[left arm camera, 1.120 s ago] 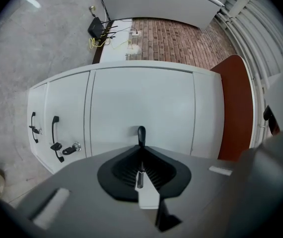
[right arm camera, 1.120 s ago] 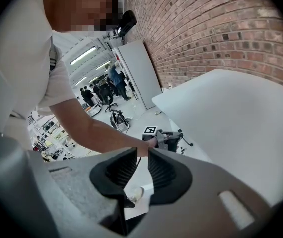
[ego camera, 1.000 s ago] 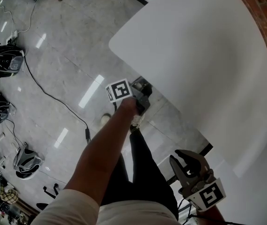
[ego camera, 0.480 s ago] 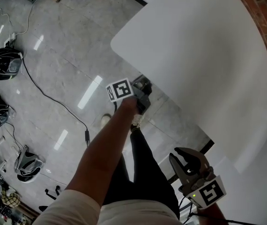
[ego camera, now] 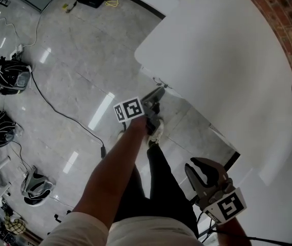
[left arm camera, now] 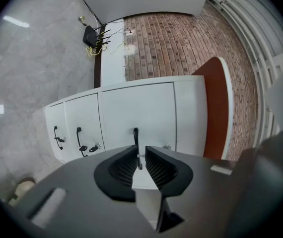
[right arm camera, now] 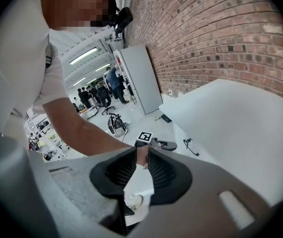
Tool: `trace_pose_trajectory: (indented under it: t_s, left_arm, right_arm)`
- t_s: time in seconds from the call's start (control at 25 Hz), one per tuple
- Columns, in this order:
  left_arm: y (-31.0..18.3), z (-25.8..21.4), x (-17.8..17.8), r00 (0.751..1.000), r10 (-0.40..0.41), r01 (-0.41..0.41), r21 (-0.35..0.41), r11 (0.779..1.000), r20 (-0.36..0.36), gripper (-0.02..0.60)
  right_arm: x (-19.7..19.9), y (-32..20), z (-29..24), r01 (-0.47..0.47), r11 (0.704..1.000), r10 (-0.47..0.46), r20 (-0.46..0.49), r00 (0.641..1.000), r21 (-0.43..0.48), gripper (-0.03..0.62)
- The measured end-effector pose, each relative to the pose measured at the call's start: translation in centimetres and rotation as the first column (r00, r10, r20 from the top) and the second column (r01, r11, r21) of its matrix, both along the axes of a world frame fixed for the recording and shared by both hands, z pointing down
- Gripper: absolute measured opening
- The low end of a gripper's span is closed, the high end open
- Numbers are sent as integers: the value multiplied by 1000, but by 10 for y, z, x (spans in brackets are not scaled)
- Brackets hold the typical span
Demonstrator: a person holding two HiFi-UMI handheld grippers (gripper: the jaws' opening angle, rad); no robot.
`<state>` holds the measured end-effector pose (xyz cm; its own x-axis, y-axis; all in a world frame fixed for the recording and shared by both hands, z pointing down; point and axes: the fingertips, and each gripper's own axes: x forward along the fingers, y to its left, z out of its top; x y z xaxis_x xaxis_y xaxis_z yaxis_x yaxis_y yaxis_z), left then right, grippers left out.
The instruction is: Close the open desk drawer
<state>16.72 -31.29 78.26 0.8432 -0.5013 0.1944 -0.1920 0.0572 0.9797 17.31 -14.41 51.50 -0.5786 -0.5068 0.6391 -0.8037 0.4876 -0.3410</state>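
Flat white drawer (left arm camera: 137,114) (slim black handle (left arm camera: 135,137))

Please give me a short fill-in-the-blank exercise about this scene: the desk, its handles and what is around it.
1. The desk front shows ___ black handles.
2. The left gripper lines up with the ___ handle.
3. The wall behind the desk is made of ___.
4. A black cable runs across the ___.

Missing words: three; rightmost; brick; floor
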Motion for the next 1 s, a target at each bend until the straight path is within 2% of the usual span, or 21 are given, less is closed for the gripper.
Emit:
trace_pose_trajectory:
  t_s: [0.32, 0.48, 0.68, 0.8, 0.88, 1.0]
  left_arm:
    - [33, -75, -57, 997, 76, -77, 83, 994, 13, 36]
    - [60, -127, -72, 987, 159, -163, 167, 972, 37, 25]
    - [106, -198, -96, 958, 264, -287, 285, 915, 114, 3]
    - [119, -246, -118, 951, 261, -305, 366, 879, 164, 3]
    - [134, -281, -129, 949, 266, -312, 404, 860, 166, 3]
    - [164, -332, -142, 935, 308, -354, 456, 816, 176, 3]
  right_arm:
    - [-42, 3, -32, 17, 994, -18, 6, 1000, 103, 64]
    - [-54, 12, -54, 13, 988, -13, 2, 1000, 155, 55]
    - [-67, 37, -76, 7, 984, -3, -23, 1000, 178, 48]
    - [-80, 49, -94, 17, 980, -12, -26, 1000, 199, 38]
    - [-89, 57, -106, 20, 977, -14, -31, 999, 211, 32]
    - [-105, 70, -121, 30, 975, -21, -40, 999, 222, 28]
